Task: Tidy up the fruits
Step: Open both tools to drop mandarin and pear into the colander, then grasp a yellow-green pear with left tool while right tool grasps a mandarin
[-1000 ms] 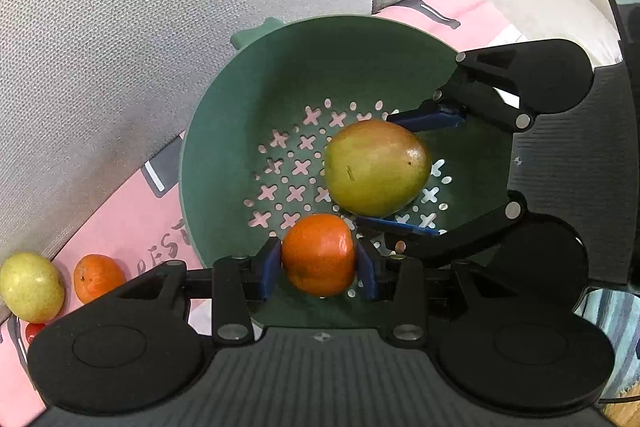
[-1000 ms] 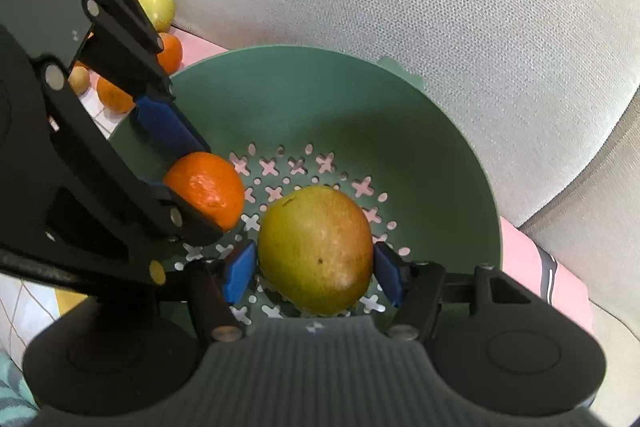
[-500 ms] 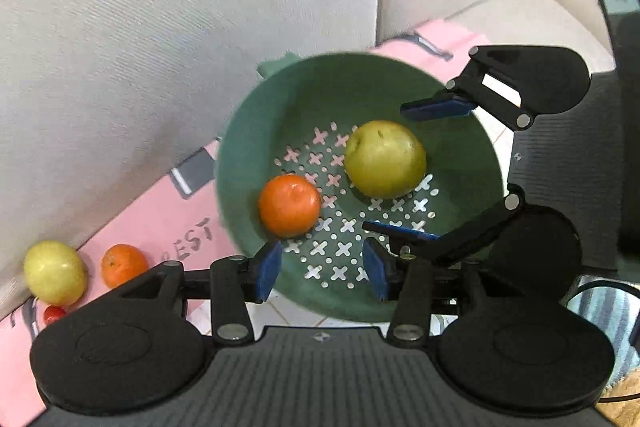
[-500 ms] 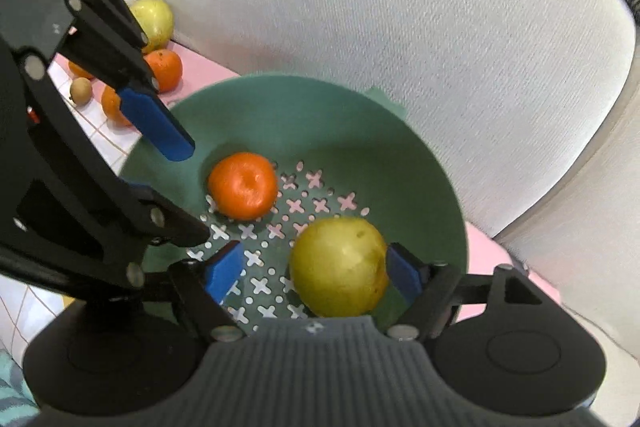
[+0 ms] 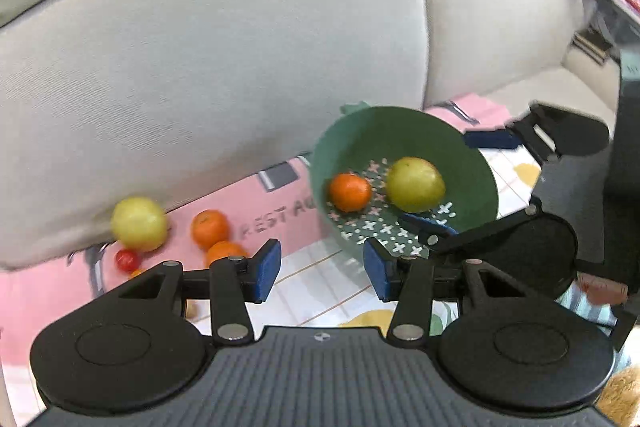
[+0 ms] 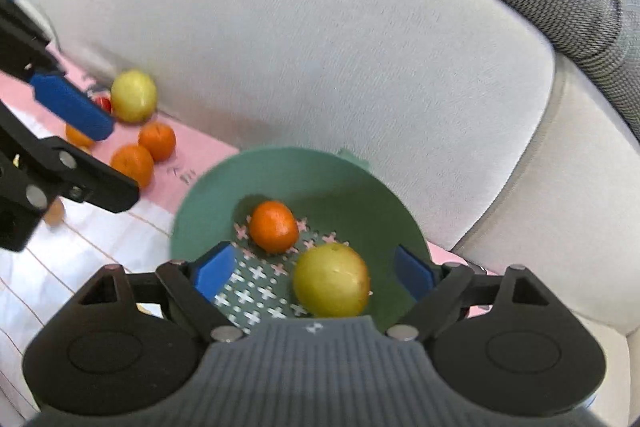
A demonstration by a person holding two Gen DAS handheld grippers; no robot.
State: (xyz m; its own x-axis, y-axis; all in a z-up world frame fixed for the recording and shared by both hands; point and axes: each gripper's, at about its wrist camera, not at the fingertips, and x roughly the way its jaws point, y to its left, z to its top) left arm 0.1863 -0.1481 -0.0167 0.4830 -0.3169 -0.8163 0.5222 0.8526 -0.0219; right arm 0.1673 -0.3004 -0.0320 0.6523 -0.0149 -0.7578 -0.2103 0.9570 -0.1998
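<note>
Fruits lie in two groups on a sofa seat. At nine o'clock in the left wrist view, loose pieces rest on a pink mat (image 5: 240, 203) against the backrest (image 5: 224, 59): a yellow-green fruit (image 5: 139, 223), a small red fruit (image 5: 127, 260) and two oranges (image 5: 209, 228). Left gripper (image 5: 319, 270): fingers released and empty, jaws having just opened, over the mat between the groups. At three o'clock, a green colander (image 5: 472, 167) holds one orange (image 5: 350, 192) and a yellow-green mango (image 5: 415, 184), just beside each other. Right gripper (image 6: 313, 273): fingers released, jaws having just opened wide around the mango without pressing it. Next step, as judged: carry each empty gripper to the nine-o'clock pieces, straddle one fruit at its widest part, and clench gently to avoid rolling or bruising.
</note>
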